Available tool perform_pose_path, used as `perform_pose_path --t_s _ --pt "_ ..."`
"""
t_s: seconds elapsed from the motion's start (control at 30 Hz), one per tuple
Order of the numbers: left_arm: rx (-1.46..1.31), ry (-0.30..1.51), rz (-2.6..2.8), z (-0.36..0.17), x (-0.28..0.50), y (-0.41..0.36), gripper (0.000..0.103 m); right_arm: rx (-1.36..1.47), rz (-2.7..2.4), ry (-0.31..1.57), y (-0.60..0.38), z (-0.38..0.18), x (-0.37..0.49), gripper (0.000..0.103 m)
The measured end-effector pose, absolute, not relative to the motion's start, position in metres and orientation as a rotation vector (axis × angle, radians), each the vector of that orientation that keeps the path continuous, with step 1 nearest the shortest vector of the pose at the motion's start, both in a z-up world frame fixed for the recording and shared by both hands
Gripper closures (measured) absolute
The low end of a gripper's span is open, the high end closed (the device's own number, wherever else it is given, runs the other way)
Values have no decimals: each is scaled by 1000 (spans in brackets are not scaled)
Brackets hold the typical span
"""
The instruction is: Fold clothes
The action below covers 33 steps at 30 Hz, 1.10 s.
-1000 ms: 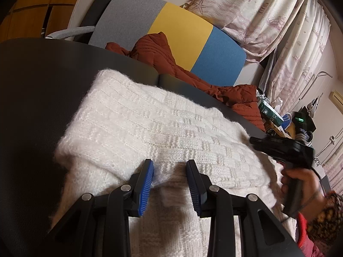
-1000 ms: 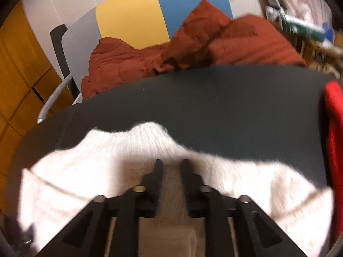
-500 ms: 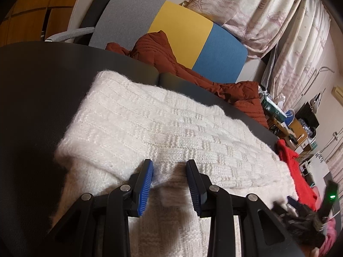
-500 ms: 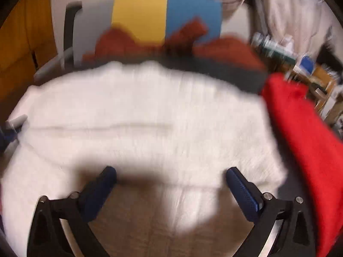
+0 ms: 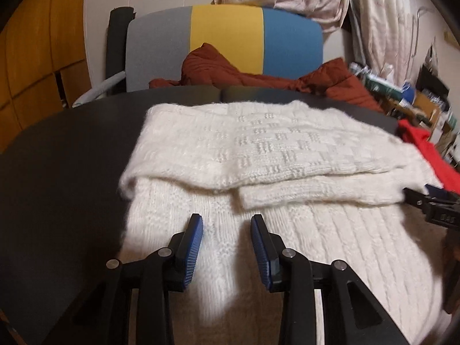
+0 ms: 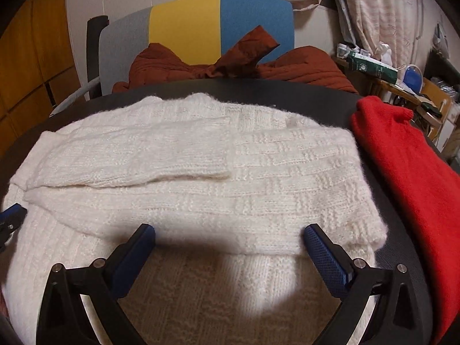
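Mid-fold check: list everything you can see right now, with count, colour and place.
Fluffy white knit sweater: one, white, flat on table, sleeves folded across.
Red knit garment: one, red, right of sweater.
Round dark table: one, black, beneath both.
Rust-brown quilted jacket: one, heaped on chair.
Grey, yellow and blue chair: one, behind table.
Patterned curtains: pale pink, background right.
Cluttered shelf: right background.
Left gripper: partly open, above sweater.
Right gripper: wide open, empty.

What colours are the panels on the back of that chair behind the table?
Grey, yellow and blue, side by side on the chair back; the left wrist view shows it best.
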<state>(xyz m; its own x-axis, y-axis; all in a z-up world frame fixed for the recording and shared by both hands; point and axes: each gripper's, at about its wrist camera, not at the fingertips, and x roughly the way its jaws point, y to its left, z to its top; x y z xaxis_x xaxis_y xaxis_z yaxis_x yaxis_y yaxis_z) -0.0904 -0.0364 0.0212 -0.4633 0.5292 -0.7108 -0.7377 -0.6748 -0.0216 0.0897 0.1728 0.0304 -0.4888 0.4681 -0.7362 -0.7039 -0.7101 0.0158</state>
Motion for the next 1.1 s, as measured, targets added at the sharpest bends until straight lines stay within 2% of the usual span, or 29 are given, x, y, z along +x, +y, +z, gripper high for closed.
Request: perform_pose_path --t_s 0.23,0.37,0.9,0.97,1.1 --pt "-979 385 2156 21 -136 -2 67 -1015 2220 462 220 29 54 0" --pt "-954 451 2206 19 -142 12 67 -1015 2235 469 242 27 38 0" --pt "-964 500 2196 24 -141 14 66 -1037 2252 476 236 34 46 0" --pt "-993 467 2163 30 -141 2 66 -1014 2274 477 227 46 61 0" --pt "-1004 383 2174 39 -131 -43 65 -897 2361 610 200 65 118 0"
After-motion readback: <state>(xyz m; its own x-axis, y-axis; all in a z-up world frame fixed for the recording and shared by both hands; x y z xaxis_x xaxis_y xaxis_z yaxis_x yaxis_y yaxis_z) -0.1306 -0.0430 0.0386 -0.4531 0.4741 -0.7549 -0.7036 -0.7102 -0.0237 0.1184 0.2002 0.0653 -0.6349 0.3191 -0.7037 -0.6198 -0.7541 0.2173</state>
